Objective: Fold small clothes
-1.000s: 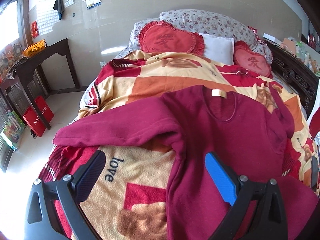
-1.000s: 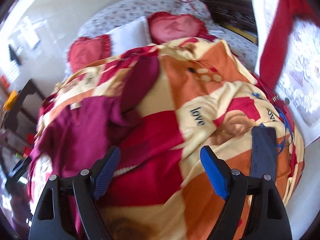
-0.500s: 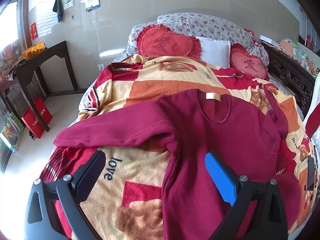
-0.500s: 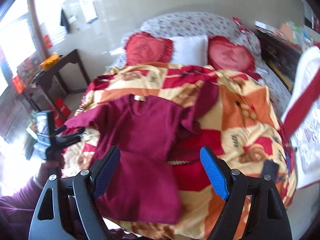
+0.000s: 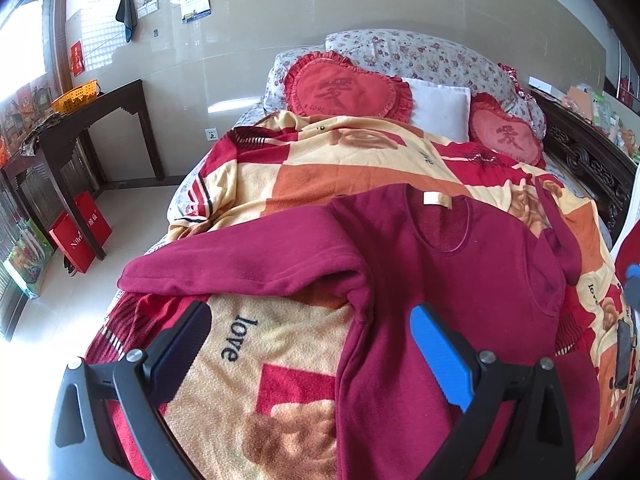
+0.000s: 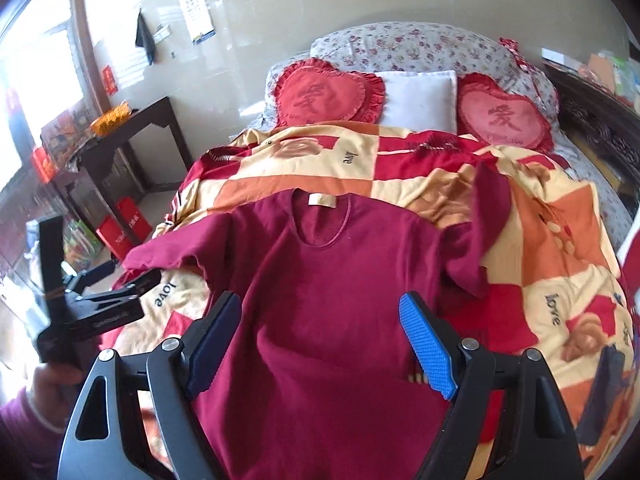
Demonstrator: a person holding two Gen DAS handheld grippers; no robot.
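Sunlight is washing over a bed (image 5: 328, 168) where a patchwork blanket (image 6: 560, 264) is carrying the maroon top (image 6: 340, 280), lying face up with its neckline toward the pillows. Its left sleeve (image 5: 240, 264) is stretching flat toward the bed's edge; its right sleeve (image 6: 486, 208) is lying crumpled. The left gripper (image 5: 308, 340) and right gripper (image 6: 322, 336) are hovering above the fabric, fingers spread wide, holding nothing. Pinching too deep is likely to catch the fleecy blanket along with the top, and the bunched sleeve is risking a lopsided fold.
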